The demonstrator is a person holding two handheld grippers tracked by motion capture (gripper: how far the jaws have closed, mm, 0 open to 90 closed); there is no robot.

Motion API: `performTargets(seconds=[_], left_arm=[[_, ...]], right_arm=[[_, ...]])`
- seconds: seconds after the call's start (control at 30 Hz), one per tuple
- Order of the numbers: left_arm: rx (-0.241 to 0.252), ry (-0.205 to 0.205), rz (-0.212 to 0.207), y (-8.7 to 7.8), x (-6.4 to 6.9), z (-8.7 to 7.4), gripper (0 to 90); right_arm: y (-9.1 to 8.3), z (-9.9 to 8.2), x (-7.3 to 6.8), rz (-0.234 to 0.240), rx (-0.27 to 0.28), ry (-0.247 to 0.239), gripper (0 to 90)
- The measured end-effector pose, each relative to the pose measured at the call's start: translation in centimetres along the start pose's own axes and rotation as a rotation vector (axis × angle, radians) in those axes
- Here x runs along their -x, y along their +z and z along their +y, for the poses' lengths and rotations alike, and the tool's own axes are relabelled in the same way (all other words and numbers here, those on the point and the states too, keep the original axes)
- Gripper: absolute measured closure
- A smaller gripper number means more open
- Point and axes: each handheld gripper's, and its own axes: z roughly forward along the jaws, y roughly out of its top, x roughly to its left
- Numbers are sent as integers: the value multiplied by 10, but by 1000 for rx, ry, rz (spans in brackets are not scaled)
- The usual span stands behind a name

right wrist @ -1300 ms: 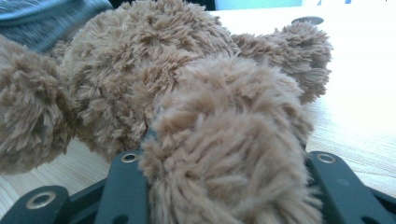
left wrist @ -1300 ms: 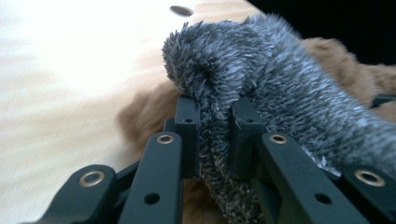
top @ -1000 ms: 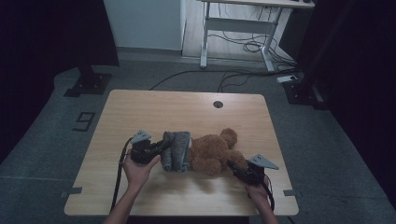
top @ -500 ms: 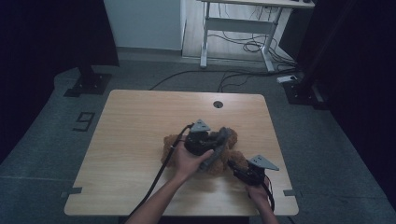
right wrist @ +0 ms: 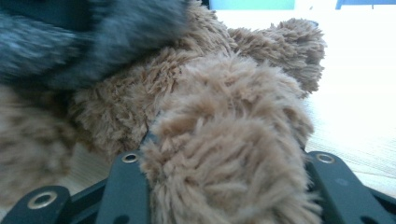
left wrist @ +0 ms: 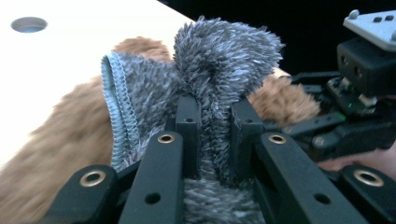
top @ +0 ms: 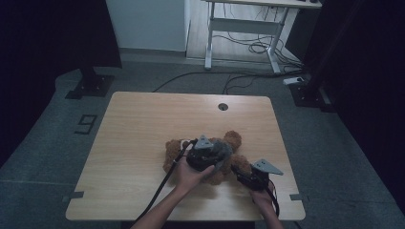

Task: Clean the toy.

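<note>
Table (top: 143,129): grey cloth (left wrist: 219,60) hides teddy bear (right wrist: 224,140) middle.

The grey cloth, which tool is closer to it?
Left. The left tool pinches the grey cloth between its jaws. The right tool is beside it, clamped on the teddy.

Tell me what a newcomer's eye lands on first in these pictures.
A brown teddy bear lies on the near half of the wooden table, partly under a fuzzy grey cloth. The left gripper is shut on a fold of that cloth over the bear's middle. At the bear's right side, the right gripper clamps one plush brown limb.
</note>
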Motion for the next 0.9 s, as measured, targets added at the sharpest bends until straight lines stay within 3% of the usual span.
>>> performTargets(seconds=[0.17,0.27,0.43,0.5,0.6,0.7,0.8,0.9], left_arm=[[-1,48,110,-28,-8,-13,764],[11,46,158,-46,-17,-22,764],[51,-38,196,-82,-47,-39,764],[51,-60,236,-96,-59,-49,765],[33,-131,261,-109,-80,-68,765],[-2,-210,267,-109,-99,-90,765],[-51,-240,282,-102,-110,-104,764],[-92,-250,271,-94,-114,-113,763]], right_arm=[[0,0,1,-3,1,6,535],[0,-1,1,-4,2,6,535],[0,-1,2,-3,4,12,534],[0,-1,3,-4,5,15,534],[1,-1,3,-3,6,19,534],[1,-1,3,-7,5,17,534],[2,-2,2,-10,4,18,534],[1,-2,2,-13,2,16,534]])
